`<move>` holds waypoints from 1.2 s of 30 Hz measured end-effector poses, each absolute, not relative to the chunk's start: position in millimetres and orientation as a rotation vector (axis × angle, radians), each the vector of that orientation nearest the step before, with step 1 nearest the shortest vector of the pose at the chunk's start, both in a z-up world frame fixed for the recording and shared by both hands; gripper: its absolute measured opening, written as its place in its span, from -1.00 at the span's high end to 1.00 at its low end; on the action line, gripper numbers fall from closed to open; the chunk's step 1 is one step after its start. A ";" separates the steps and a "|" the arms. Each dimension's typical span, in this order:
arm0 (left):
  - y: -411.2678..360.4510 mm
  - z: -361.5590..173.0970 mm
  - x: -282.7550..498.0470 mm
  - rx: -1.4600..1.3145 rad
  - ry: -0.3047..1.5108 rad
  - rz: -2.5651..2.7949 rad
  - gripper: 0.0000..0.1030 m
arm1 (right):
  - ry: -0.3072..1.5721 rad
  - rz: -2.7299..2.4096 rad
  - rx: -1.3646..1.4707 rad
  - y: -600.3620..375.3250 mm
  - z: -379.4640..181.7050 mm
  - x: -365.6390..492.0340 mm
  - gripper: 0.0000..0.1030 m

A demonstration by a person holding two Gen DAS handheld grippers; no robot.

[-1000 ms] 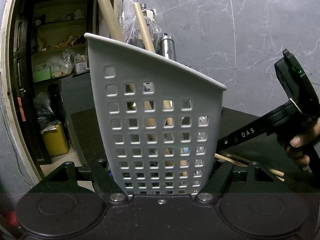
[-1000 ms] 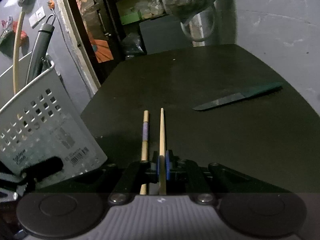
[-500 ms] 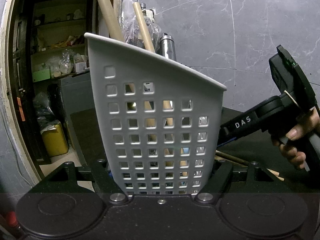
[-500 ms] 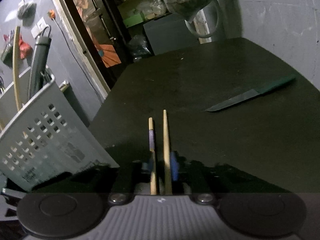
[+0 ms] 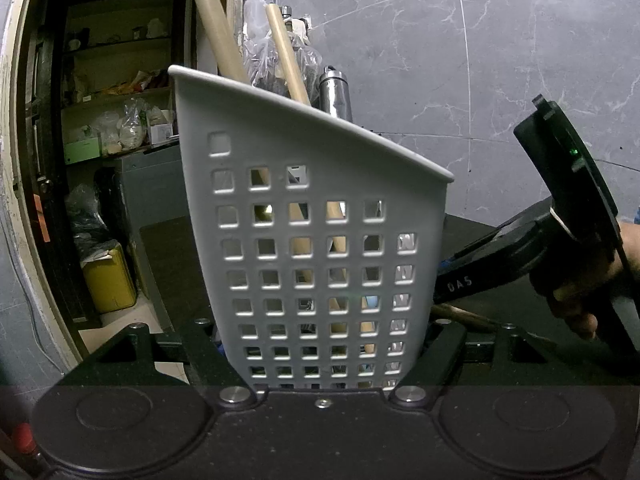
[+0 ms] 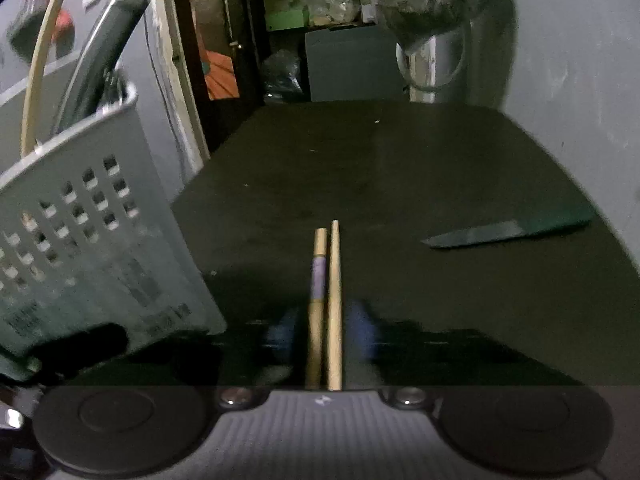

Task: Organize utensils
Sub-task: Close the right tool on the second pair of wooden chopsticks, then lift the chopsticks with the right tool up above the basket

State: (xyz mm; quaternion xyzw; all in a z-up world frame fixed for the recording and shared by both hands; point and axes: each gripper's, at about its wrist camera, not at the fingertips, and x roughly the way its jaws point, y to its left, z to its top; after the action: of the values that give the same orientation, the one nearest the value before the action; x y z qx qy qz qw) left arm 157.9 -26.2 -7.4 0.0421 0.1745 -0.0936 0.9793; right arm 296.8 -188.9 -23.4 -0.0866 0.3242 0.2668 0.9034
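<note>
A grey perforated utensil basket (image 5: 320,264) fills the left wrist view, gripped at its base by my left gripper (image 5: 324,368). It holds wooden handles (image 5: 288,64) and a steel handle (image 5: 336,92). The basket also shows at the left of the right wrist view (image 6: 80,240). Two wooden chopsticks (image 6: 326,300) lie on the dark table between the blue pads (image 6: 362,334) of my right gripper (image 6: 324,336), whose jaws stand apart around them. A dark knife (image 6: 508,232) lies to the right. The right gripper body shows in the left wrist view (image 5: 520,248).
The dark tabletop (image 6: 380,168) runs back to a doorway with shelves (image 5: 116,92) and a yellow can (image 5: 108,280). A grey marbled wall (image 5: 480,60) stands behind. A hanging plastic bag (image 6: 424,4) is at the far end.
My right gripper's jaws have opened from shut on one chopstick to wide around both chopsticks, and the gripper has shifted. The left gripper and basket have not moved.
</note>
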 end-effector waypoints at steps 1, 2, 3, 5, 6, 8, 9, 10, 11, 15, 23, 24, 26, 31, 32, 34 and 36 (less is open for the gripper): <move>-26.0 -7.5 157.8 0.085 0.352 -0.188 -0.48 | 0.663 0.553 -0.192 -188.1 -24.0 294.5 0.72; -26.0 -7.5 157.8 0.085 0.352 -0.187 -0.48 | 0.661 0.553 -0.200 -187.0 -24.4 292.4 0.72; -26.1 -7.4 157.9 0.084 0.352 -0.188 -0.48 | 0.664 0.552 -0.201 -186.4 -24.4 291.7 0.72; -26.0 -7.5 157.7 0.085 0.352 -0.188 -0.47 | 0.667 0.552 -0.203 -186.3 -24.8 290.6 0.72; -26.1 -7.4 157.8 0.086 0.352 -0.188 -0.47 | 0.670 0.553 -0.205 -186.0 -24.7 290.3 0.72; -26.0 -7.5 157.7 0.085 0.352 -0.188 -0.48 | 0.682 0.558 -0.208 -186.2 -23.0 293.5 0.69; -26.0 -7.5 157.7 0.085 0.352 -0.188 -0.47 | 0.691 0.562 -0.204 -186.3 -21.1 295.0 0.68; -25.9 -7.4 157.7 0.084 0.352 -0.188 -0.48 | 0.698 0.568 -0.201 -186.6 -19.7 296.8 0.62; -25.9 -7.4 157.7 0.085 0.352 -0.187 -0.47 | 0.708 0.580 -0.196 -186.0 -17.7 301.4 0.58; -25.9 -7.4 157.7 0.085 0.352 -0.188 -0.48 | 0.725 0.601 -0.218 -183.0 -14.7 307.1 0.44; -25.1 -7.6 159.1 0.072 0.354 -0.193 -0.47 | 0.767 0.608 -0.256 -180.3 -11.9 320.1 0.75; -25.5 -7.5 159.1 0.073 0.354 -0.193 -0.47 | 0.770 0.610 -0.254 -180.5 -11.3 321.1 0.76; -24.9 -7.9 159.1 0.074 0.354 -0.195 -0.47 | 0.778 0.603 -0.204 -187.2 -10.1 323.9 0.76; -23.0 -8.4 159.6 0.070 0.353 -0.199 -0.47 | 0.736 0.598 -0.046 -212.5 -11.3 322.9 0.75; -22.2 -8.4 160.4 0.070 0.353 -0.199 -0.47 | 0.713 0.598 -0.022 -217.1 -9.8 319.9 0.75; -22.2 -8.4 160.4 0.070 0.352 -0.199 -0.47 | 0.662 0.598 0.016 -225.9 -5.6 312.8 0.75; -22.2 -8.3 160.9 0.069 0.353 -0.198 -0.47 | 0.612 0.601 0.059 -234.0 -0.9 306.1 0.74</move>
State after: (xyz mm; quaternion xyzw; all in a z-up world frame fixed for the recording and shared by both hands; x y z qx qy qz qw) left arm 160.9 -22.2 -8.3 0.0344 0.1755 -0.0984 0.9789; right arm 306.1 -234.0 -0.9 0.0288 0.2966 0.2914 0.9090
